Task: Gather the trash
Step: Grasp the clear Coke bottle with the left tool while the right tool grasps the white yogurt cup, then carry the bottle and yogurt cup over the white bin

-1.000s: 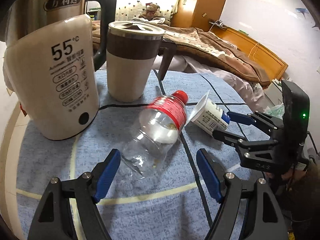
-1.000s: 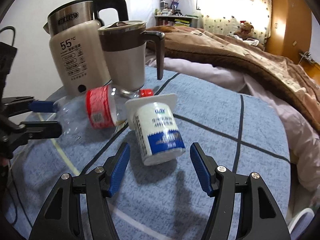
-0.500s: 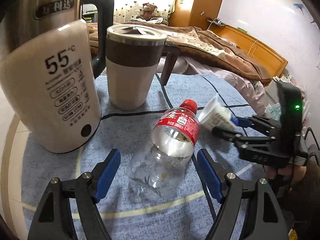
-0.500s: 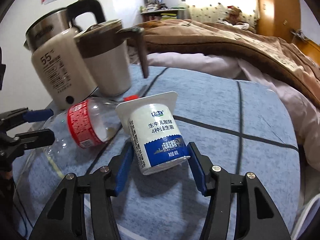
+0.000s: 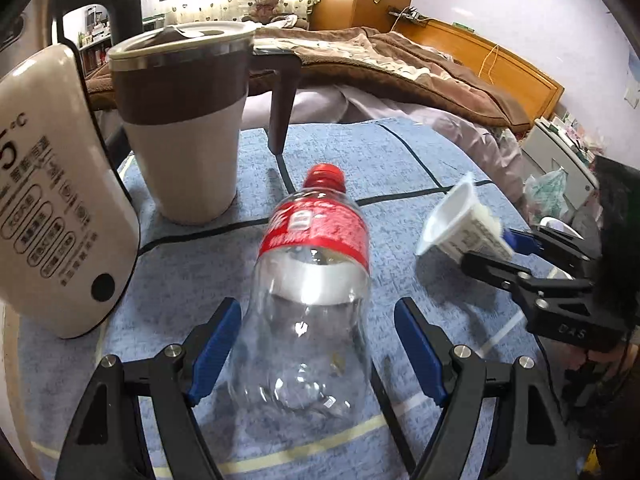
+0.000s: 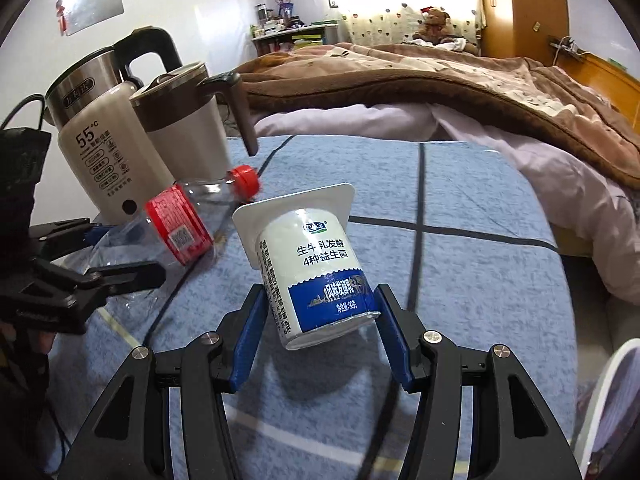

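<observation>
1. Two pieces of trash are counted on the blue checked cloth [image 6: 480, 280]: one empty clear plastic bottle [image 5: 308, 320] with a red label and red cap, and one white yogurt cup [image 6: 316, 276] with a blue band.
2. Two upright vessels are seen behind the trash: one cream-and-steel electric kettle [image 6: 100, 148] and one brown-and-cream lidded mug [image 5: 184, 120] with a dark handle, just beside each other.
3. One bed with a brown blanket [image 6: 420, 84] is seen beyond the cloth, and one teddy bear [image 6: 434, 20] at its far end.
4. The bottle is laid on its side, cap pointed away toward the mug, its base end placed between the blue pads of the left gripper [image 5: 316, 344]. The jaws are held apart; a gap is seen on the right side, while contact on the left side cannot be told.
5. The yogurt cup is tilted, its flanged rim turned away and upward, its base end gripped between the pads of the right gripper [image 6: 316, 328]. Both pads are pressed against the cup's sides, and in the left wrist view the cup appears lifted clear of the cloth.
6. Both grippers are pointed steeply downward toward the cloth, the right one seen at the right edge of the left wrist view, well apart from the bottle.
</observation>
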